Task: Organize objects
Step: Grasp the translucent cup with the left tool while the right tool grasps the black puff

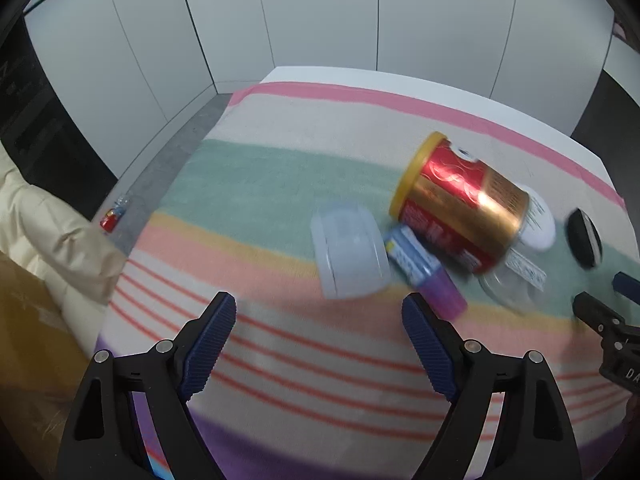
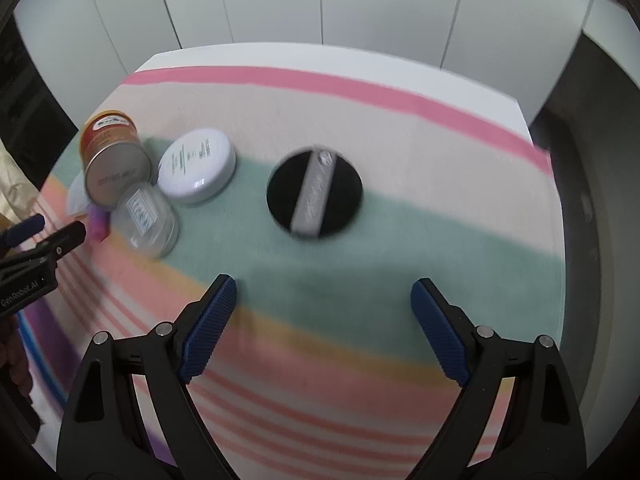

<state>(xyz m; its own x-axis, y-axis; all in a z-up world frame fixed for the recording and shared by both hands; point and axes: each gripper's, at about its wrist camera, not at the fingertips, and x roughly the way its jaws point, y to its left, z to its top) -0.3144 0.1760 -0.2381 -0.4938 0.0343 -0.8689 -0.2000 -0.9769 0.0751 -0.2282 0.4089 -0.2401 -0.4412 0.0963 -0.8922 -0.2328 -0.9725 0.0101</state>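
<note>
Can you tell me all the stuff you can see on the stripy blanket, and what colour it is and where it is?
Tin can: one, red and gold with a yellow lid, lying on its side in the pile.
White round tin: one, white, beside the can.
Clear jar: one, see-through with a label, lying in front of the can.
Purple-capped bottle: one, blue and purple, lying under the can's near side.
Plastic container: one, pale see-through, left of the pile.
Black round disc: one, black with a silver stripe, alone on the green band.
Blanket: one, pink, green, peach and purple stripes, covering the table.
Left claw: open, empty.
Right claw: open, empty.
</note>
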